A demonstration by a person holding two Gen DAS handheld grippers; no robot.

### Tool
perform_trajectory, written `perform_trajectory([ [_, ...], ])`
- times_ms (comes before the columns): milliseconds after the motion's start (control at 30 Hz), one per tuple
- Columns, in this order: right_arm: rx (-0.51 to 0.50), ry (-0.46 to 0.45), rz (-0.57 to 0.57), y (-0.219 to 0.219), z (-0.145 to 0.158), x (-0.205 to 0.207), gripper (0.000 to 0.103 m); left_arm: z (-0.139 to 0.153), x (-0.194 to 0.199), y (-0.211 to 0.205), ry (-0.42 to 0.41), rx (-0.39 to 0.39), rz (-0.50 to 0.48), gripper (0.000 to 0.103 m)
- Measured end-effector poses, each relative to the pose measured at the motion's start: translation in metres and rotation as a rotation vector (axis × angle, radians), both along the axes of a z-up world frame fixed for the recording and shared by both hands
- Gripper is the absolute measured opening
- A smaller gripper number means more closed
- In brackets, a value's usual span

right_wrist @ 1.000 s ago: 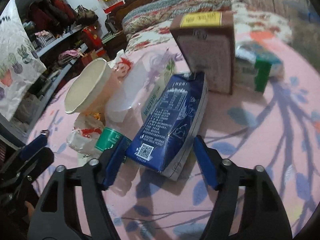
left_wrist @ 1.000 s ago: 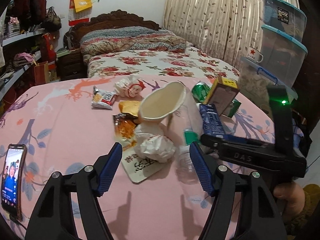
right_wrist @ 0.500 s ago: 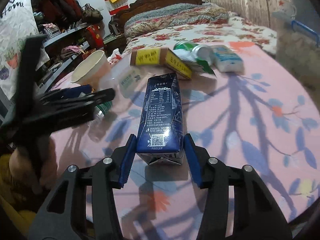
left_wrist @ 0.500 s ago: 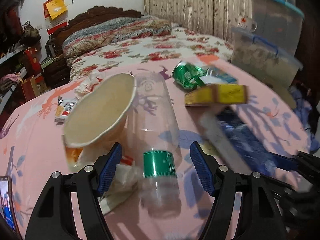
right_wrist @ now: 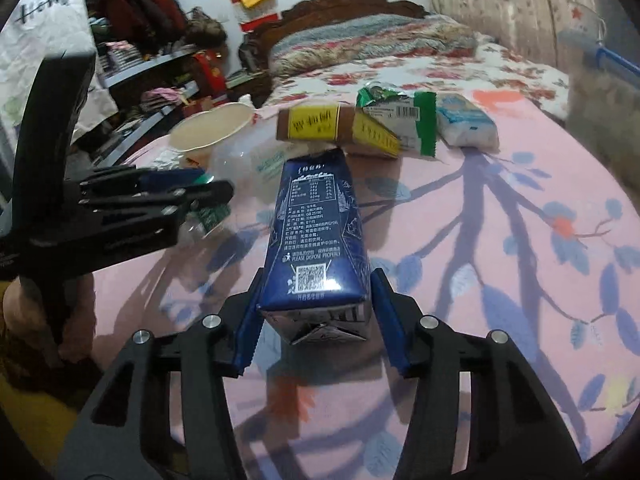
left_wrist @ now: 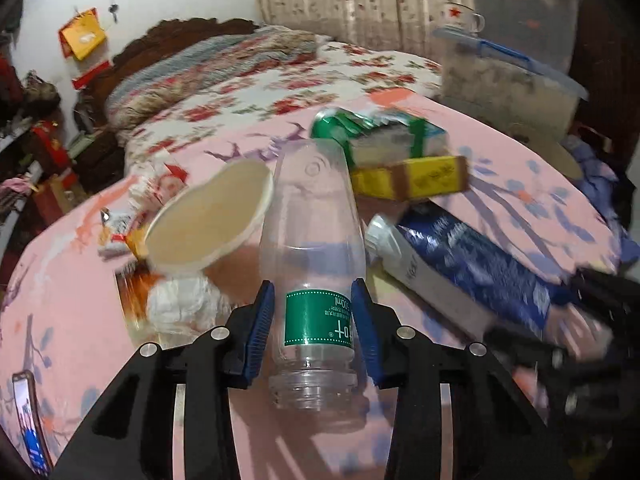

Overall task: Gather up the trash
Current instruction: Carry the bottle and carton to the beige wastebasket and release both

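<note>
While both grippers hold trash on the pink table (right_wrist: 520, 240), lift cleanly:
left gripper (left_wrist: 316, 320): closing on the clear bottle (left_wrist: 316, 280) beside the paper cup (left_wrist: 208, 220); squeeze gently.
right gripper (right_wrist: 316, 316): pinching the blue carton (right_wrist: 316, 240) near that cup; keep level.

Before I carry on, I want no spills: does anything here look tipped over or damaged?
The paper cup is tipped on crumpled wrappers, showing an empty inside. The green can looks crushed. No spill shows.
</note>
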State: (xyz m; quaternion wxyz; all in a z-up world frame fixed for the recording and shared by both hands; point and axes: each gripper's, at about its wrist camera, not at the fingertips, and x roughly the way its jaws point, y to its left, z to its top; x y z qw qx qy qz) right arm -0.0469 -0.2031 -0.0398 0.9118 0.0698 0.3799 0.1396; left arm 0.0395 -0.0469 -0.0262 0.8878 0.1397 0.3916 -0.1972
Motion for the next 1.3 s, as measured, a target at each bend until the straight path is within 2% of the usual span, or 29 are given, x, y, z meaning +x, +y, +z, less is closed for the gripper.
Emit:
perform_trajectory([
  [100, -0.013, -0.003, -0.027, -0.017, -0.002, -0.02, 0.053, -0.002, -0.018, 0.004, 0.043, -0.023, -0.023, 0.037],
  [200, 0.018, 0.018, -0.096, -0.039, -0.008, -0.039, 0.053, -0.003, -0.033, 0.007, 0.058, -0.033, -0.031, 0.038],
  [267, 0.028, 0.01, -0.124, -0.044, -0.008, -0.045, 0.053, -0.003, -0.036, 0.0, 0.043, -0.011, -0.029, 0.049],
  [300, 0.031, 0.007, -0.133, -0.045, -0.008, -0.046, 0.053, -0.003, -0.036, -0.004, 0.028, 0.003, -0.027, 0.065],
  [333, 0.033, 0.005, -0.141, -0.045, -0.008, -0.045, 0.053, -0.002, -0.036, -0.005, 0.015, 0.011, -0.024, 0.072],
  [467, -0.005, -0.013, -0.148, -0.036, -0.007, -0.043, 0.056, 0.001, -0.026, -0.024, -0.013, 0.051, -0.025, 0.073],
  [600, 0.002, -0.021, -0.15, -0.035, -0.009, -0.044, 0.056, -0.001, -0.014, -0.04, -0.045, 0.086, -0.014, 0.074],
  [633, -0.001, -0.015, -0.149, -0.036, -0.009, -0.044, 0.055, -0.004, -0.012, -0.043, -0.055, 0.113, -0.001, 0.061],
  [700, 0.008, -0.014, -0.145, -0.039, -0.008, -0.05, 0.055, -0.003, -0.014, -0.042, -0.062, 0.131, -0.023, 0.059],
  [767, 0.02, -0.035, -0.183, -0.052, -0.003, -0.06, 0.054, 0.003, -0.021, -0.034, -0.021, 0.086, -0.074, 0.059],
  [867, 0.018, -0.071, -0.285, -0.074, 0.003, -0.073, 0.053, 0.018, -0.035, -0.019, -0.037, 0.034, -0.095, 0.059],
  [933, 0.009, -0.093, -0.358, -0.087, 0.006, -0.078, 0.053, 0.03, -0.039, -0.008, -0.027, -0.052, -0.102, 0.059],
  [967, 0.016, -0.095, -0.371, -0.091, 0.005, -0.078, 0.053, 0.038, -0.039, -0.001, -0.012, -0.12, -0.104, 0.059],
  [1100, 0.069, -0.085, -0.384, -0.101, 0.005, -0.076, 0.053, 0.054, -0.03, -0.003, 0.047, -0.252, -0.137, 0.059],
  [1200, -0.004, -0.145, -0.445, -0.105, 0.018, -0.082, 0.052, 0.067, -0.024, -0.021, 0.066, -0.32, -0.198, 0.059],
  [1300, -0.093, -0.164, -0.507, -0.114, 0.021, -0.084, 0.052, 0.078, -0.022, -0.052, 0.047, -0.326, -0.273, 0.059],
])
